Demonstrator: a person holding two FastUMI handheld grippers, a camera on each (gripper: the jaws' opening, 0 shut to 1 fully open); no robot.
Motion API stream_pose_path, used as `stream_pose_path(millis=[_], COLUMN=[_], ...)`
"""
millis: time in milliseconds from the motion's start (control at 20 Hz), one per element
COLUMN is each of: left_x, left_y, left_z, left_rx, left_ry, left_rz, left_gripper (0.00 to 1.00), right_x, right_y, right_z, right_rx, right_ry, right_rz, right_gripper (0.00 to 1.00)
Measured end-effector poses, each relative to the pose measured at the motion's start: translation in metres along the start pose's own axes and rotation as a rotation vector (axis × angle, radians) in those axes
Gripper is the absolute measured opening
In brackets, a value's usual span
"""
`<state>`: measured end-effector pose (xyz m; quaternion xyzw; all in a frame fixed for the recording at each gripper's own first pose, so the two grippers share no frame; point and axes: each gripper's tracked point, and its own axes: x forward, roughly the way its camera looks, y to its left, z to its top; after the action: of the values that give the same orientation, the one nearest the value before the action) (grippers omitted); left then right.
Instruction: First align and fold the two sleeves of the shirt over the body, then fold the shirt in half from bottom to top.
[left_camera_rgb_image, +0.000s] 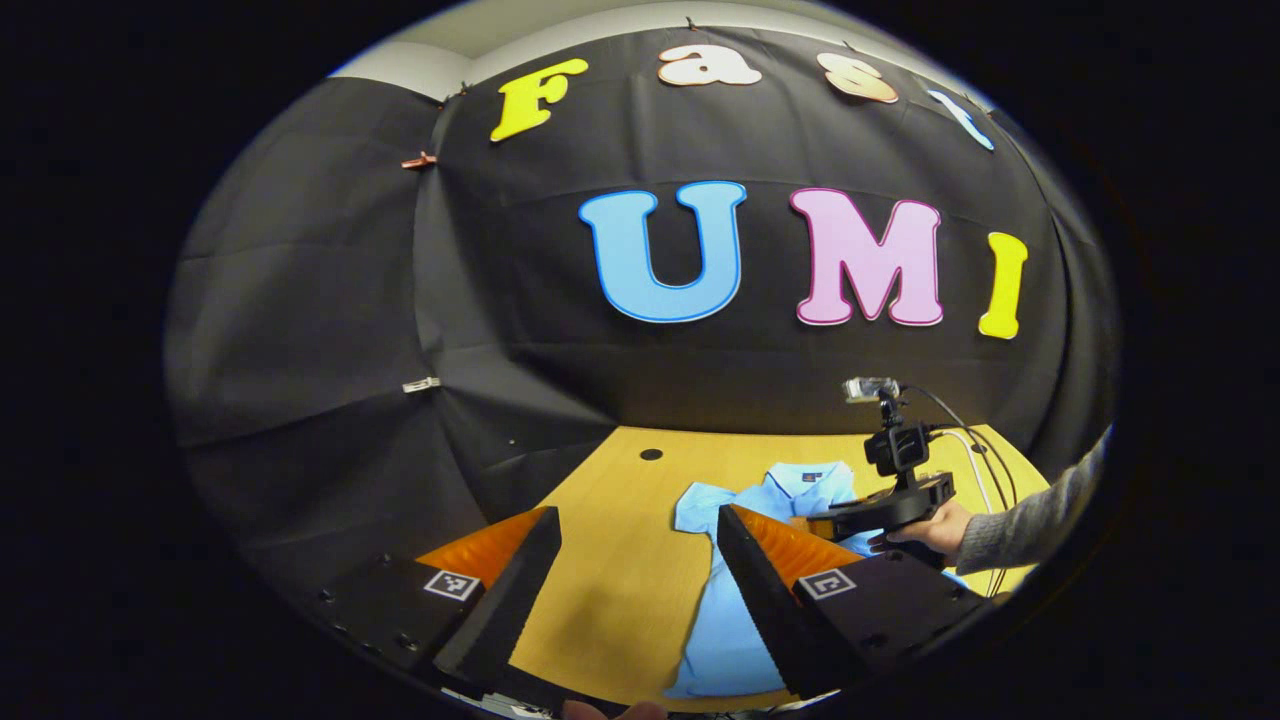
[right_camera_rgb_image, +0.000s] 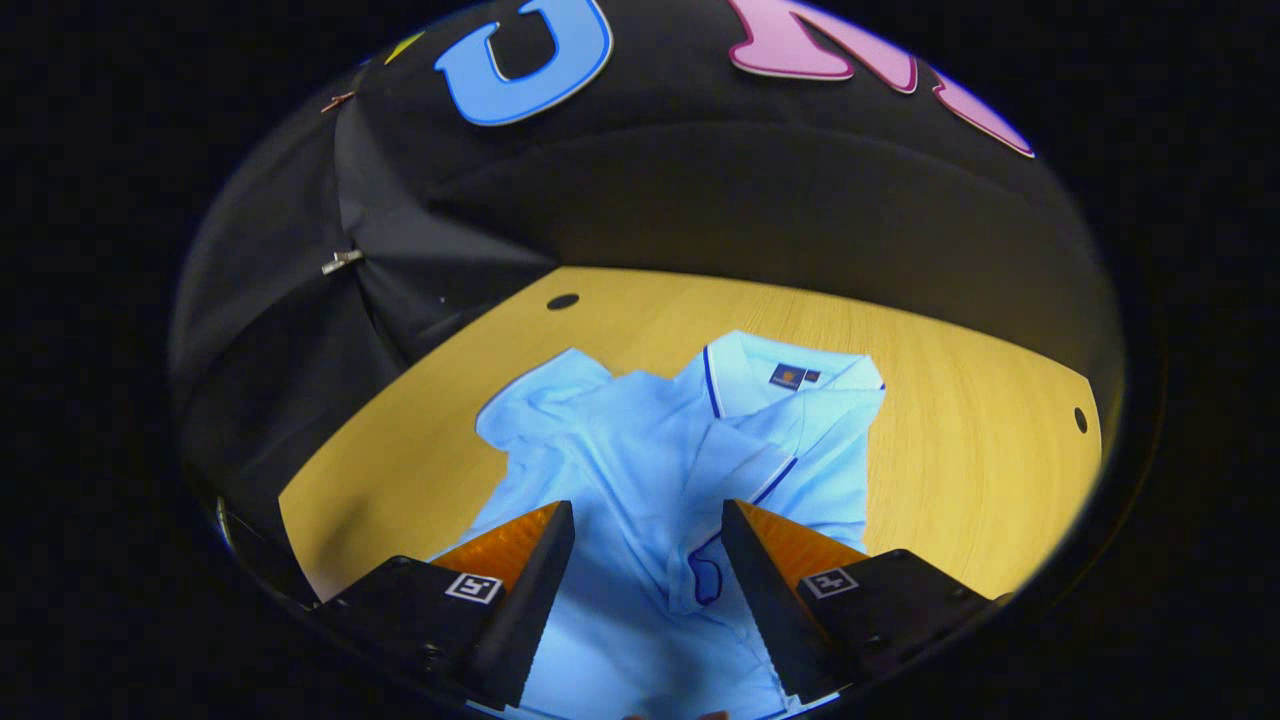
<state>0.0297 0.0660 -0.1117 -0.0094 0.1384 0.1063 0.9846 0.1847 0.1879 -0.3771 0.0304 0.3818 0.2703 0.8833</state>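
Your right gripper (right_camera_rgb_image: 648, 585) hangs released over the shirt (right_camera_rgb_image: 640, 440), one sleeve (right_camera_rgb_image: 775, 440) already folded ahead of it; your left gripper (left_camera_rgb_image: 640, 590) gapes empty, the other sleeve (left_camera_rgb_image: 700, 505) ahead unfolded; bottom fold remains.

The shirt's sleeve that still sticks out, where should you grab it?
Grab the sleeve at its outer cuff edge, coming from the shirt's open side over the bare table. It lies flat, spread away from the body, so that edge is free to pinch and carry inward. The other sleeve looks folded over already.
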Motion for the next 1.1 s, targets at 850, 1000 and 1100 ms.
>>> stream_pose_path(millis=[850, 1000, 1100], left_x=[0.196, 0.239, 0.266], left_y=[-0.080, -0.078, -0.074], left_z=[-0.046, -0.061, -0.078], left_rx=[0.060, 0.042, 0.028], left_ry=[0.149, 0.197, 0.248], left_rz=[-0.169, -0.138, -0.116], left_gripper=[1.00, 1.00, 1.00], right_x=[-0.260, -0.292, -0.312], right_y=[-0.029, -0.045, -0.055], right_z=[0.085, 0.082, 0.080], right_rx=[0.139, 0.139, 0.161], right_ry=[-0.389, -0.411, -0.419], right_rz=[-0.027, -0.061, -0.087], right_gripper=[0.93, 0.93, 0.93])
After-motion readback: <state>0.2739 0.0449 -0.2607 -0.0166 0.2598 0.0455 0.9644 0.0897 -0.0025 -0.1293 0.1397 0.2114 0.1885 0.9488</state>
